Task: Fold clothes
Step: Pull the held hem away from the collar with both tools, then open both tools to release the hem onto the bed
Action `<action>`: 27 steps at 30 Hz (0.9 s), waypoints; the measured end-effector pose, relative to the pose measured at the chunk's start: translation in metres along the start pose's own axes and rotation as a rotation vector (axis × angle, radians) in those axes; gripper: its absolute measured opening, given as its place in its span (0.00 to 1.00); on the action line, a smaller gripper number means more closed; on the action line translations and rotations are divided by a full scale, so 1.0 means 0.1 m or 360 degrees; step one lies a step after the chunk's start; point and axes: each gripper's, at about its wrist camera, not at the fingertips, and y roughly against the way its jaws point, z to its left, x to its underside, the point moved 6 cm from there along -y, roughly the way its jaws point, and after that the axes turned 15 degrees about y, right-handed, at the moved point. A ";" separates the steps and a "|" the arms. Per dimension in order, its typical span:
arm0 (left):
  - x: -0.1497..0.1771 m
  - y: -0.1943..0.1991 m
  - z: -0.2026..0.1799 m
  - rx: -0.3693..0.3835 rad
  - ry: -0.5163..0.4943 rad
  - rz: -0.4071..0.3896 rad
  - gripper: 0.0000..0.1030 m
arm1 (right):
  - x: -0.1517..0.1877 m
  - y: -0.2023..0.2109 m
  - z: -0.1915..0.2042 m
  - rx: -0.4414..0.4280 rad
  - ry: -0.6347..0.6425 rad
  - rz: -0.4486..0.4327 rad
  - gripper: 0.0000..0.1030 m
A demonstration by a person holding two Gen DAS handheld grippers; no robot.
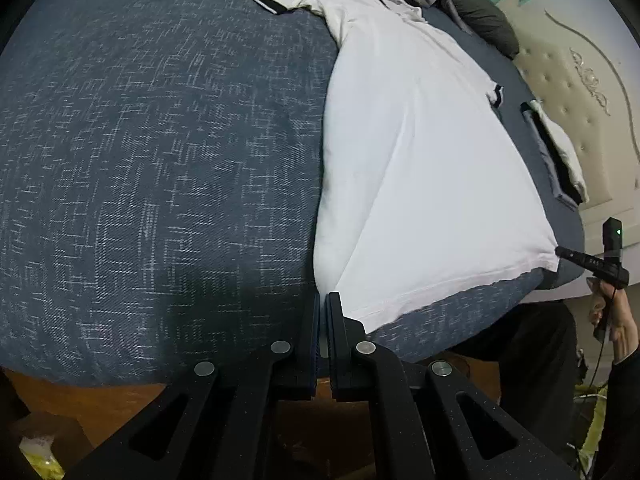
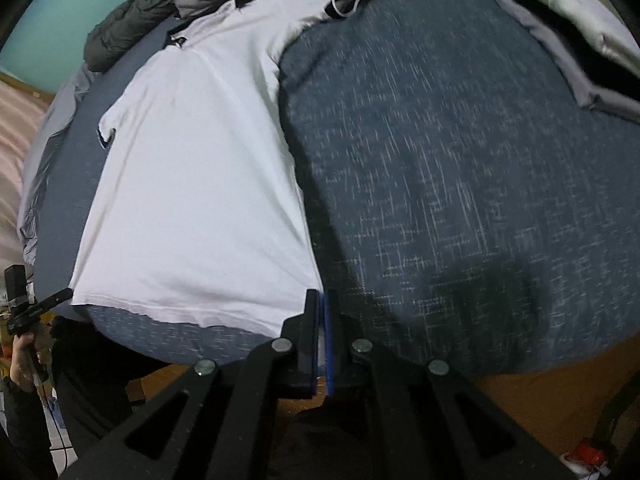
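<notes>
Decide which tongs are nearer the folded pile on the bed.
Right. The right tongs grip the shirt at its hem corner towards the pile; the left tongs grip the opposite corner, across the shirt.

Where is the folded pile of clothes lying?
In the right wrist view, the folded pile lies top right on the blue bedspread, apart from the white shirt.

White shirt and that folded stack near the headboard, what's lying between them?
Only bare blue bedspread separates the white shirt from the folded stack, seen in the right wrist view.
</notes>
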 end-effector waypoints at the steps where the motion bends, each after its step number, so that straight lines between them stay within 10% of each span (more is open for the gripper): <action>1: 0.00 0.01 0.01 0.0007 0.0008 0.0005 0.03 | 0.01 -0.03 -0.01 0.0006 -0.0001 0.0007 0.02; 20: -0.05 0.16 0.05 -0.0011 0.0038 -0.0087 0.01 | 0.18 -0.11 0.00 -0.0022 0.0055 0.0002 0.02; 24: -0.14 0.22 -0.07 0.0030 0.0035 -0.0137 0.58 | 0.13 -0.03 -0.05 -0.0021 0.0006 -0.0043 0.03; 27: -0.23 0.22 -0.19 0.0057 0.0040 -0.0183 0.61 | 0.07 0.08 -0.03 -0.0011 0.0006 -0.0098 0.03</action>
